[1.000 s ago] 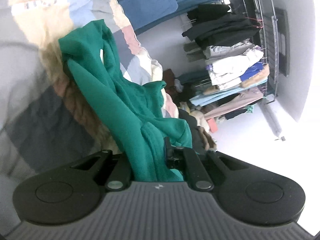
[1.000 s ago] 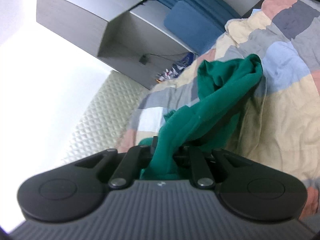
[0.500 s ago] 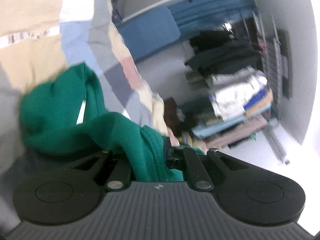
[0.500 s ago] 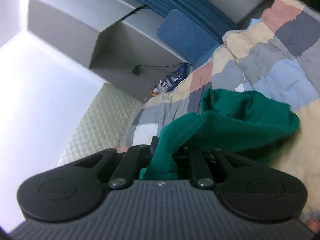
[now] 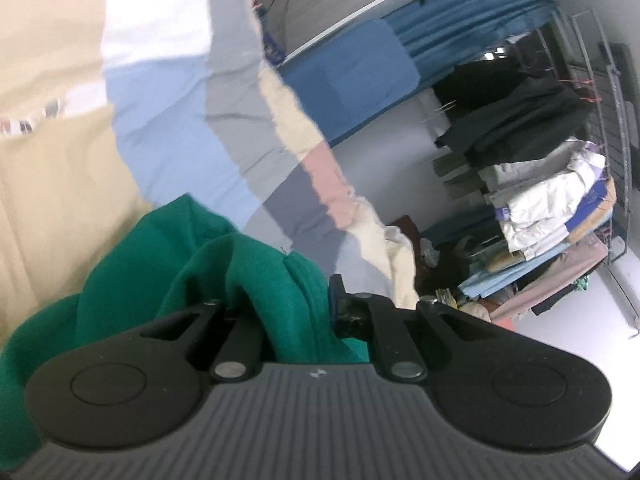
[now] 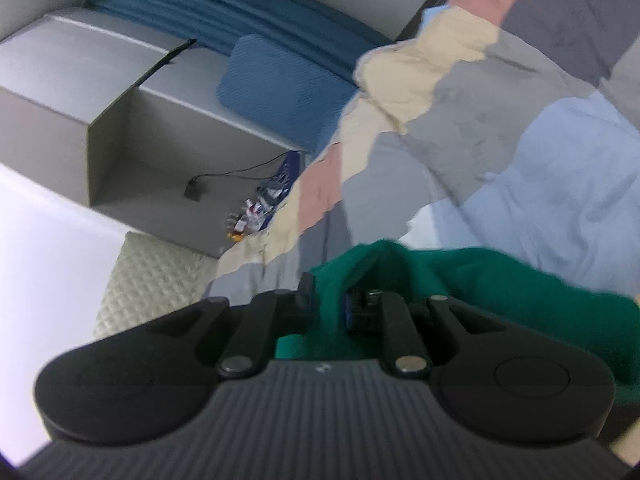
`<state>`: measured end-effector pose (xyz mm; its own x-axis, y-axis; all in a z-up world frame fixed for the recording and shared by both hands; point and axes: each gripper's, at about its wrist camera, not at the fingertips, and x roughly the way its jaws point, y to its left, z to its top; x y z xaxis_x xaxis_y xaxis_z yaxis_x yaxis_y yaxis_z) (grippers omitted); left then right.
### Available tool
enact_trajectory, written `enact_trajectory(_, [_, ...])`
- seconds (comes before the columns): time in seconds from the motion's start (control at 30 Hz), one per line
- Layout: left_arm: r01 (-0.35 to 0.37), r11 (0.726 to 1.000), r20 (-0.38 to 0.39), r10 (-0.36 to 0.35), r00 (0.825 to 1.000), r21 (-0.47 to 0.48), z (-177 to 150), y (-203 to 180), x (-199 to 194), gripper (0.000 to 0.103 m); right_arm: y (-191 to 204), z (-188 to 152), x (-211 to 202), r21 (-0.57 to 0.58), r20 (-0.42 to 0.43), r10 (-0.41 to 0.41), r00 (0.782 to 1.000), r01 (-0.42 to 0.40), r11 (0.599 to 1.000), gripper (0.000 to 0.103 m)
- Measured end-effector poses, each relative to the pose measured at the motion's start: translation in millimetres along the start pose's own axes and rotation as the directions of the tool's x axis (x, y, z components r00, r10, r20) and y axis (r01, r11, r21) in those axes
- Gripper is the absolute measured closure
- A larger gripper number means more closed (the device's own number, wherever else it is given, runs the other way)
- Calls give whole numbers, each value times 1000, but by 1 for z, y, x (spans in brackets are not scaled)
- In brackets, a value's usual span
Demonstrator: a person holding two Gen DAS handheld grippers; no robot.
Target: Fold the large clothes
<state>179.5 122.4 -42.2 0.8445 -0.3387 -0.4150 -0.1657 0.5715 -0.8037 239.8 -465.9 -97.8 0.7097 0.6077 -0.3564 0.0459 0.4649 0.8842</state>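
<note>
A green garment [image 5: 168,268] lies bunched on a patchwork quilt [image 5: 168,128] on a bed. My left gripper [image 5: 296,300] is shut on a thick fold of the green cloth, which fills the gap between its fingers and spills to the left. In the right wrist view the same green garment [image 6: 500,292] trails off to the right over the quilt [image 6: 520,152]. My right gripper [image 6: 328,304] is shut on another fold of it. Both views are blurred by motion.
A clothes rack [image 5: 540,168] with hung and stacked clothes stands beyond the bed's edge on the right. A blue pillow [image 6: 280,88] and grey headboard shelves [image 6: 120,120] with a cable and small items lie at the bed's head. A quilted white wall panel [image 6: 152,272] is at left.
Both grippers have come down close to the quilt with the green garment still held. The cloth that hung stretched out before is now bunched low in front of the fingers.
</note>
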Motion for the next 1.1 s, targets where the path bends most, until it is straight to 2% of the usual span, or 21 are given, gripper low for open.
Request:
enact_trajectory(0.13, [-42, 999, -14, 43, 999, 29, 5, 23, 45, 89, -23, 10, 39, 20, -30, -43, 999, 44, 999, 85])
enact_trajectory(0.23, [-61, 998, -2, 61, 998, 27, 10, 38, 72, 89, -30, 13, 59, -9, -30, -62, 998, 62, 998, 85])
enact_trajectory(0.33, [-72, 996, 6, 72, 997, 58, 9, 46, 87, 89, -40, 14, 79, -14, -43, -85, 995, 84, 996, 85])
enact_trajectory(0.47, [-88, 991, 4, 88, 996, 96, 6, 44, 95, 89, -54, 16, 85, 21, -55, -62, 997, 63, 998, 85])
enact_trajectory(0.57, [-81, 988, 2, 82, 997, 133, 3, 34, 86, 88, -49, 15, 78, 1, -56, -51, 997, 51, 999, 83])
enact_trajectory(0.6, [-78, 986, 3, 79, 997, 150, 3, 31, 83, 85, -43, 15, 75, -24, -51, -53, 997, 52, 998, 81])
enact_trajectory(0.67, [-63, 984, 5, 63, 998, 168, 2, 23, 72, 58, -31, 13, 65, -75, -38, -59, 998, 56, 996, 79])
enact_trajectory(0.7, [-53, 984, 3, 53, 999, 170, 0, 18, 64, 39, -22, 11, 58, -110, -30, -62, 998, 59, 992, 73])
enact_trajectory(0.73, [-54, 981, 22, 50, 998, 184, -2, 11, 54, 34, -15, 10, 53, -139, -25, -65, 998, 61, 988, 61])
enact_trajectory(0.8, [-68, 963, 75, 50, 996, 260, -9, -7, 32, 33, 1, 5, 39, -209, -7, -59, 998, 56, 976, 42])
enact_trajectory(0.93, [-79, 926, 135, 30, 990, 369, -29, -38, -13, 33, 28, -11, 0, -310, 42, -60, 997, 70, 948, 41])
enact_trajectory(1.03, [-139, 880, 185, 59, 981, 454, -51, -58, -42, 32, 45, -28, -27, -372, 71, -72, 995, 94, 924, 41])
enact_trajectory(1.1, [-126, 863, 181, 41, 983, 489, -66, -66, -56, 32, 55, -39, -42, -417, 85, -74, 994, 103, 903, 41])
